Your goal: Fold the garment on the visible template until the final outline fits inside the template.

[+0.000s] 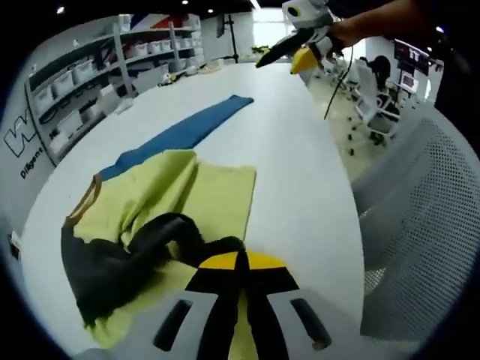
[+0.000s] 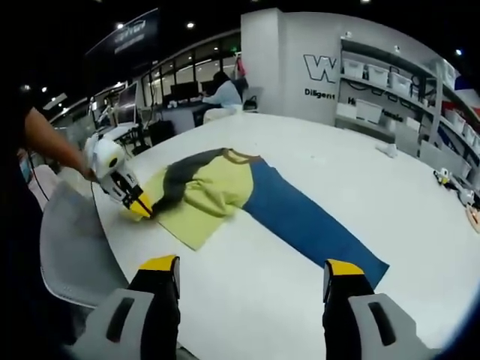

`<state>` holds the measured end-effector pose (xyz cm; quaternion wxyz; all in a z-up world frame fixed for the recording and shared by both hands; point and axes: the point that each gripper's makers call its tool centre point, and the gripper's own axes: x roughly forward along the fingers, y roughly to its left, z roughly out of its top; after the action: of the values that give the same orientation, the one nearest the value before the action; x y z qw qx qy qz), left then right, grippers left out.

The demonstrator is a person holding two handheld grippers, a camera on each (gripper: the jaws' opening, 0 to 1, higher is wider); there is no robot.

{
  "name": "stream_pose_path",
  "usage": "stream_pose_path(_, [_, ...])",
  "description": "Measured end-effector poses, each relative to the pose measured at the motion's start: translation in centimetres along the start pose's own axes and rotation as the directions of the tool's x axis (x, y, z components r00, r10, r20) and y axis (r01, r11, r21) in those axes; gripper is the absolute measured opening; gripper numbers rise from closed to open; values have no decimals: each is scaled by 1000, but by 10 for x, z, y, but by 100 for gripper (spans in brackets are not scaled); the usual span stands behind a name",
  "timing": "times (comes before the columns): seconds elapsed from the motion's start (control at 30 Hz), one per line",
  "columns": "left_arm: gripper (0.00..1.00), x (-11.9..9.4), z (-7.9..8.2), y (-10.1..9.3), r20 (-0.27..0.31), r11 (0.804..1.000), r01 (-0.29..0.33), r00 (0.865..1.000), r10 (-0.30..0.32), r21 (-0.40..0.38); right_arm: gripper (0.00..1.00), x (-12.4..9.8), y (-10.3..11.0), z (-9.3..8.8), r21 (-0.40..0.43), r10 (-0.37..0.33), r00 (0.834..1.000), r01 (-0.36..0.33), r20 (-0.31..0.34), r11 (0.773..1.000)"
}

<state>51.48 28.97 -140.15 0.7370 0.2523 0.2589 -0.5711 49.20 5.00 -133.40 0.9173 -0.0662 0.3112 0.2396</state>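
Left gripper view: yellow shirt lies partly folded on the white bench.

The yellow shirt (image 1: 202,199) with dark sleeves lies over the near end of the blue template (image 1: 187,131), most of which stretches bare beyond it on the bench (image 1: 300,172). The left gripper (image 1: 238,300) has its fingers clenched on the shirt's near edge. The right gripper (image 2: 247,281) hangs above the bench, well apart from the cloth, fingers spread and released. A white mesh chair (image 1: 420,225) stands beside the bench.

A broad white bench (image 2: 315,172) carries a yellow-and-black garment (image 2: 206,191) lying partly across a long blue template (image 2: 307,221). Far along it sit small items (image 2: 386,148), too blurred to name, perhaps tools.
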Motion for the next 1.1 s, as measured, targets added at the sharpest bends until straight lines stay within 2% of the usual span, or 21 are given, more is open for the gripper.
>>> stream_pose_path(0.13, [0,-14,14,20,38,998,-28,999,30,-57,75,2,0,0,6,1,1000,-1,3,1000])
stream_pose_path(0.3, [0,-29,19,42,59,996,-65,996,69,-66,75,5,4,0,2,10,1000,-10,1,1000])
stream_pose_path(0.53, [1,-61,37,83,111,985,-154,981,162,-71,75,7,7,3,-5,20,1000,-20,1,1000])
stream_pose_path(0.73, [1,-84,30,114,92,975,-214,971,219,-66,75,11,9,6,-11,30,1000,-30,2,999])
stream_pose_path(0.93, [1,-105,22,137,66,965,-257,963,260,-53,74,15,12,8,-13,40,999,-40,3,999])
stream_pose_path(1.1, [1,-117,15,152,50,953,-293,954,297,-75,74,18,15,11,-16,50,999,-50,10,999])
